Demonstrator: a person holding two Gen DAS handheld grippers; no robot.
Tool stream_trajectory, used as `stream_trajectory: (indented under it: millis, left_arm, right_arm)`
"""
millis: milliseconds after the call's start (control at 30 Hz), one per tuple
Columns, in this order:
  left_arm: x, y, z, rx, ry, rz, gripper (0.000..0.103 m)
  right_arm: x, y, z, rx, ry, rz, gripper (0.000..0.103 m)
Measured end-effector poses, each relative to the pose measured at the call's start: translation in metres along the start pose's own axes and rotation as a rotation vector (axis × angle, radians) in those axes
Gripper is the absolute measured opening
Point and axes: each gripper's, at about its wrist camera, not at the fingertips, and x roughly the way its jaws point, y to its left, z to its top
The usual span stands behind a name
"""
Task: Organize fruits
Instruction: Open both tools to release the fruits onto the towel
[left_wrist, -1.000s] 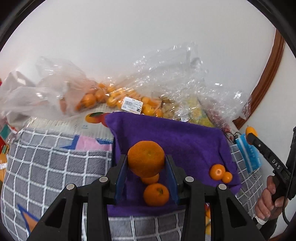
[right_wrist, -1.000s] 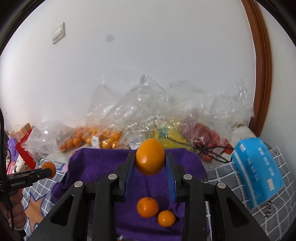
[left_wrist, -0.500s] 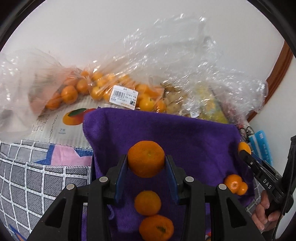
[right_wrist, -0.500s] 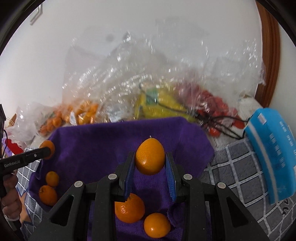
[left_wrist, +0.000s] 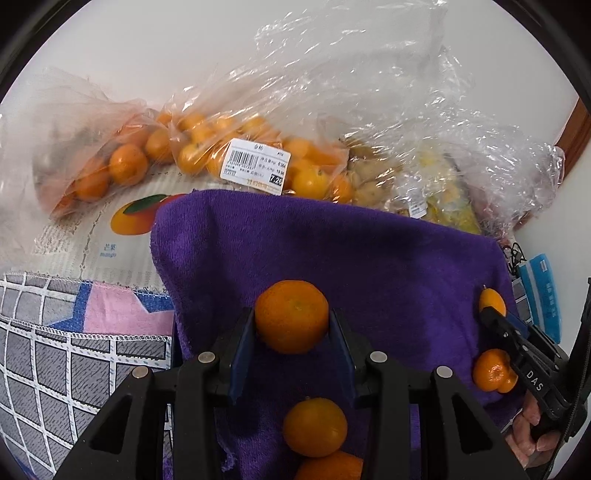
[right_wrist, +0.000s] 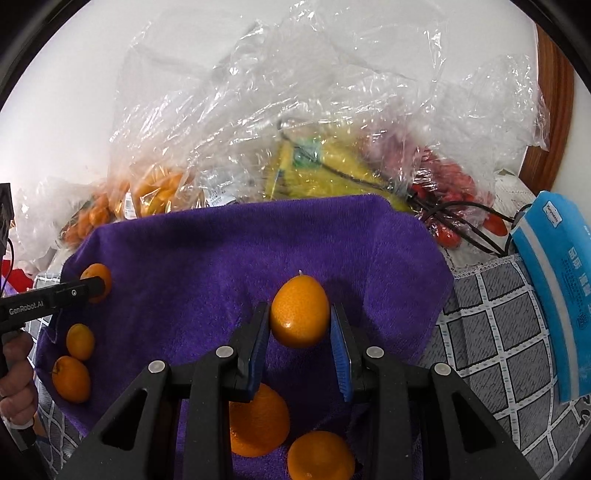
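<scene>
My left gripper (left_wrist: 291, 332) is shut on a round mandarin (left_wrist: 291, 315), held low over the purple towel (left_wrist: 332, 254). Two loose mandarins (left_wrist: 314, 426) lie on the towel just below it. My right gripper (right_wrist: 300, 328) is shut on an oval orange citrus (right_wrist: 300, 312) over the same towel (right_wrist: 221, 258). Two mandarins (right_wrist: 258, 424) lie beneath it near the front edge, and two more (right_wrist: 72, 376) lie at the towel's left. The right gripper also shows in the left wrist view (left_wrist: 493, 314), the left one in the right wrist view (right_wrist: 96, 286).
Clear plastic bags of mandarins (left_wrist: 192, 151), yellow fruit (right_wrist: 325, 173) and red fruit (right_wrist: 450, 184) are heaped against the white wall behind the towel. A blue tissue pack (right_wrist: 557, 280) lies right of the towel on a grey checked cloth (right_wrist: 491, 350). A mango-print mat (left_wrist: 110, 229) lies to the left.
Both grippers have moved forward and down over the purple towel, each still holding its fruit. The bags now look closer and the loose mandarins have slid toward the frames' bottom.
</scene>
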Motion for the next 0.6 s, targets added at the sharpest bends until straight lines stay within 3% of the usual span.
stream_trajectory:
  millis: [333, 600]
  left_arm:
    - [0.005, -0.003, 0.003, 0.013, 0.015, 0.005, 0.040]
    - [-0.040, -0.007, -0.001, 0.037, -0.058, 0.009, 0.048]
  right_arm:
    - [-0.006, -0.001, 0.002, 0.015, 0.001, 0.014, 0.037]
    - [-0.050, 0.009, 0.006, 0.014, -0.080, -0.006, 0.048]
